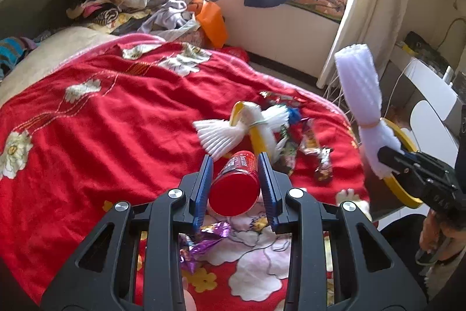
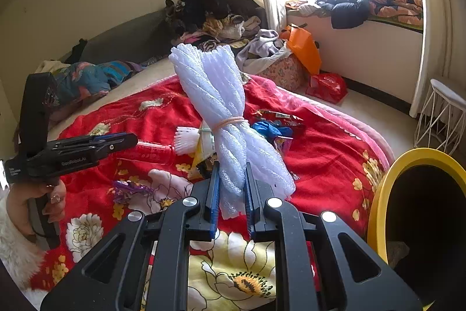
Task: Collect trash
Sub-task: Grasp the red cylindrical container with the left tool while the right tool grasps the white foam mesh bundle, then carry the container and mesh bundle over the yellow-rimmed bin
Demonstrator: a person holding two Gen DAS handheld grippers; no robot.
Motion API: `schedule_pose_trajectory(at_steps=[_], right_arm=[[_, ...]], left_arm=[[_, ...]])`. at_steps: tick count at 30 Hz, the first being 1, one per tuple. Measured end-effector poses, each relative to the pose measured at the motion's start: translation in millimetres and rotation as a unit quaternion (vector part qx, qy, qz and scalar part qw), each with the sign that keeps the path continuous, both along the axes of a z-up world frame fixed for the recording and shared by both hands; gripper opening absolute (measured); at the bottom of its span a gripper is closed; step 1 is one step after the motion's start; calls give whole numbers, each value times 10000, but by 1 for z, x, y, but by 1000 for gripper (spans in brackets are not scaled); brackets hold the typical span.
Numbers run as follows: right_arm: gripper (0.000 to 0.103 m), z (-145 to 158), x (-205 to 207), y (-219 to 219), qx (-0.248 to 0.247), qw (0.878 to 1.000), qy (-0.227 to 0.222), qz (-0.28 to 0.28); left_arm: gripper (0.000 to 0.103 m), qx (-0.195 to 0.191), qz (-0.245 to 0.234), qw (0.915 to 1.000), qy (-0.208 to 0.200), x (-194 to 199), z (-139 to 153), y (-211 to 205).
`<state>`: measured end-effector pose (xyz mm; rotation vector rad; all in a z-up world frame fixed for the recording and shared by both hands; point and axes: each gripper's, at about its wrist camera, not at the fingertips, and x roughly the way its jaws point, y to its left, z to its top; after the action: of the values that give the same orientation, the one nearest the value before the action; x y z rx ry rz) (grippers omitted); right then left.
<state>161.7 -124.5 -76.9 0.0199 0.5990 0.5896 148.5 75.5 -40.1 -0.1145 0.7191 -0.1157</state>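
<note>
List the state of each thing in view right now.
Left gripper: shut on the red can, lifted off the blanket.
Right gripper: shut on the white foam bundle, tied with a band.
Yellow bin: open.
Purple wrapper: crumpled on the blanket.

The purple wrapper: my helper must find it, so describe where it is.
On the red flowered blanket, look at the near edge, below the left gripper that holds the red can. The purple wrapper lies alone on a white flower, shiny and crinkled, apart from the other litter.
</note>
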Motion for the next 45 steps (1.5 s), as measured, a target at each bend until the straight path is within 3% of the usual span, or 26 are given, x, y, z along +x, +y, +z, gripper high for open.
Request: schedule_pose_trajectory(at_steps=[21,45], right_arm=[[14,19,-14,-31,291,9991,-211,-244],[14,21,-19,-100,398,9903,-155,-1325]], left_arm=[[25,-66,-367,9980,-504,-11,45,-46],[25,-122,-1053,9918,-720,-7,59,-119]])
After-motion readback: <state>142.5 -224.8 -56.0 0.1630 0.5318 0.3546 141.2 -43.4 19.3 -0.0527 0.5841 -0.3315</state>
